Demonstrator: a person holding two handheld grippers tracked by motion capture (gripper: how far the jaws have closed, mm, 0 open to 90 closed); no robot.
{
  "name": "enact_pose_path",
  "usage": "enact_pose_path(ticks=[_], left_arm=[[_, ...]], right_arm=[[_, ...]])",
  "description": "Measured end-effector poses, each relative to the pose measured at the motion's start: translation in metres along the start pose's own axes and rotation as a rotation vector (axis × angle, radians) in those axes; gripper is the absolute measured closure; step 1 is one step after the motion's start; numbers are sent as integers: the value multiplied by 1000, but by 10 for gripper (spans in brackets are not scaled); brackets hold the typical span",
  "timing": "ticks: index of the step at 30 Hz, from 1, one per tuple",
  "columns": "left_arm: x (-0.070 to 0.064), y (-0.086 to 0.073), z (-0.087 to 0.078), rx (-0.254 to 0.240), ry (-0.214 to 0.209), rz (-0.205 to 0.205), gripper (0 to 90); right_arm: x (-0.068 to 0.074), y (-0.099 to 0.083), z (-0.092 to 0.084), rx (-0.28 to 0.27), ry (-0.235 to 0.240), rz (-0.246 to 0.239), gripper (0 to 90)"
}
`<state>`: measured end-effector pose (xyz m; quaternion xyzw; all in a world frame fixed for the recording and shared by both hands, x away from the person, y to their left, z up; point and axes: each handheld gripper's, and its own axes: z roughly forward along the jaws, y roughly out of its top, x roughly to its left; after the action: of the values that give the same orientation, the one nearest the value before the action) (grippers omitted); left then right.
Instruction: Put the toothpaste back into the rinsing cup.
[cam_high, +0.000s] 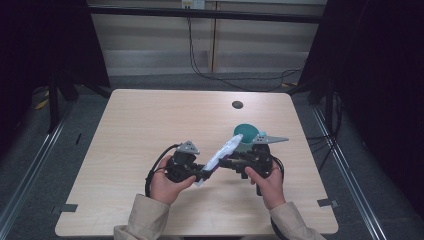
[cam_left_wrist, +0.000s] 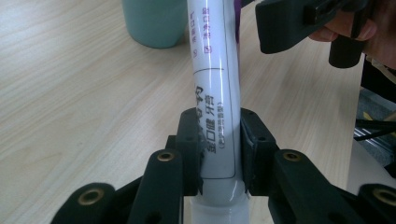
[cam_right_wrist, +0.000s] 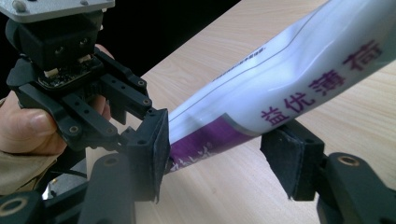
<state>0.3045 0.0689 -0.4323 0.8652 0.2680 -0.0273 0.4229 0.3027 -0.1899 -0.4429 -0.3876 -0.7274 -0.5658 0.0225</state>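
Left tool (cam_left_wrist: 219, 154) clamped the white tube (cam_left_wrist: 215, 84) near its cap above the desk (cam_high: 150, 120), while the right tool (cam_right_wrist: 215, 154), part-open around it, might pinch off-centre and twist it loose.

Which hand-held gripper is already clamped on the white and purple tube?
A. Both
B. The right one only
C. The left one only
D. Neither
C: the left hand-held gripper has its pads pressed on the tube, while the right hand-held gripper straddles it with a gap at one pad.
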Motion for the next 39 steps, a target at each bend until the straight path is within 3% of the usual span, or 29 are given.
enact_pose_path(ticks=[7, 21, 25, 28, 31, 34, 36, 39], left_arm=[[-5, -4, 8, 6, -17, -15, 722], [-10, -5, 12, -3, -13, -10, 710], [-15, -7, 21, 18, -56, -10, 684], [-18, -8, 26, 32, -53, -15, 656], [-15, -11, 25, 12, -68, -29, 654], [-16, -9, 24, 12, -60, -5, 628], [-15, -9, 24, 19, -73, 6, 550], [-14, -10, 22, 31, -58, 23, 443]], right_arm=[[-2, -4, 3, -5, -21, 28, 477], [-6, -4, 1, -64, 26, 104, 567], [-6, -3, 1, -79, 96, 142, 717], [3, 1, 4, -38, 67, 82, 737], [4, 3, 5, -25, 68, 70, 754], [5, 4, 4, -31, 71, 49, 760], [7, 6, 3, -37, 63, 28, 764], [6, 9, -1, -40, 58, 25, 765]])
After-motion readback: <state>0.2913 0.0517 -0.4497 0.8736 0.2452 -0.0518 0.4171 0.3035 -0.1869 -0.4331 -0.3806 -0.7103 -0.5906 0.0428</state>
